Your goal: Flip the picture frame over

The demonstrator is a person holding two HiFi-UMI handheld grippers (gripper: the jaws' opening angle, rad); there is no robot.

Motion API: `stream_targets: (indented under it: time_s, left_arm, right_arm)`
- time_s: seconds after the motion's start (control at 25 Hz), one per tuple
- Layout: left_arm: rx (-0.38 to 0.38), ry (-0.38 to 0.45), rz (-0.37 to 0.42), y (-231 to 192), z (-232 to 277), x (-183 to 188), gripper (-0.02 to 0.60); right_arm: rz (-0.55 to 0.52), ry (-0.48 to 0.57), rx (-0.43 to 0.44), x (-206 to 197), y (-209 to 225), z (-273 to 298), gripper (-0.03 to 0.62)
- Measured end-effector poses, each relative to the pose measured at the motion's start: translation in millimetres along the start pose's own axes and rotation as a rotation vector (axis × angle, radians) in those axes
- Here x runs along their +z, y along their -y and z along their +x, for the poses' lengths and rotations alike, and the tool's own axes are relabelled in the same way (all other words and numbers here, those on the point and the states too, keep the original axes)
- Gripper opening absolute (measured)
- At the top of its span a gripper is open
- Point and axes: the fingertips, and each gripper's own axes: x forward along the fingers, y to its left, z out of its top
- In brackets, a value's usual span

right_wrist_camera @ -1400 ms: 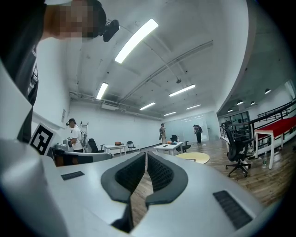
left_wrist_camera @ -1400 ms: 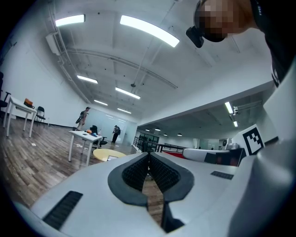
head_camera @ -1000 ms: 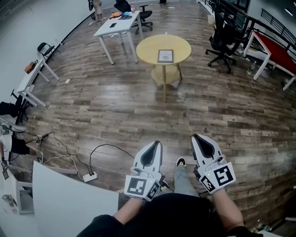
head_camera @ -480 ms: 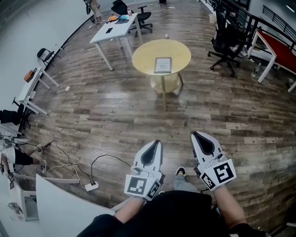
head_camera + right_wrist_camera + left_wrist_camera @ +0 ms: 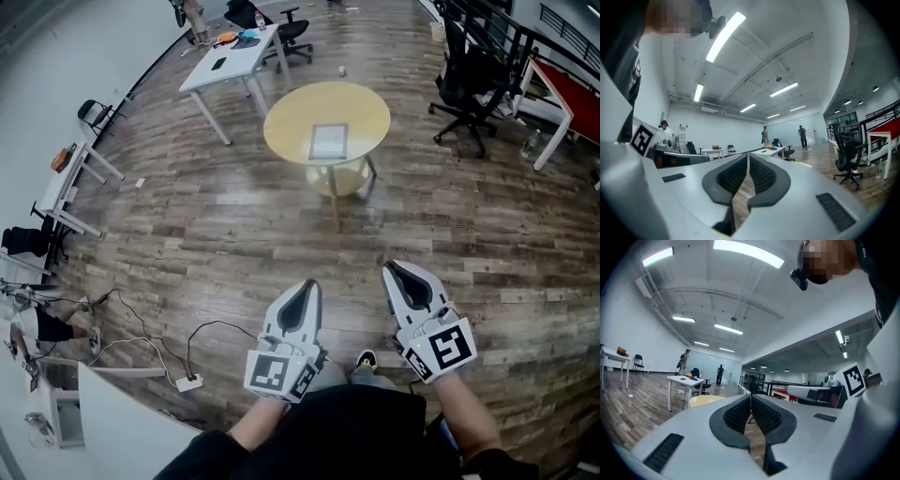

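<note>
A grey picture frame (image 5: 329,142) lies flat on a round yellow table (image 5: 291,120) far ahead in the head view. My left gripper (image 5: 308,284) and right gripper (image 5: 390,267) are held side by side near my body, well short of the table. Both point level toward it, shut, with nothing between the jaws. In the left gripper view the left gripper (image 5: 750,394) shows its pads together, with a strip of the yellow table (image 5: 704,400) just left of the jaws. The right gripper (image 5: 747,155) looks the same in its own view; the frame is not visible there.
A white desk (image 5: 232,54) with small items stands behind the table. Black office chairs (image 5: 471,89) are to the right, near a red-topped table (image 5: 570,103). A power strip and cables (image 5: 186,382) lie on the wooden floor at left. Two people (image 5: 685,363) stand far off.
The round table and the frame have come nearer in the head view as I walk toward them. Both grippers keep their pose, shut and side by side.
</note>
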Motion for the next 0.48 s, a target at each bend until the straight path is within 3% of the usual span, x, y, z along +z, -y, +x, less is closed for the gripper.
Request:
stream_targets:
  time_s: [0.48]
  left_arm:
    - [-0.049,-0.018,-0.014,-103.1,93.2,-1.3,0.032]
  right_arm:
    - [0.009,-0.042,-0.031,-25.0,34.0,135.2,0.029]
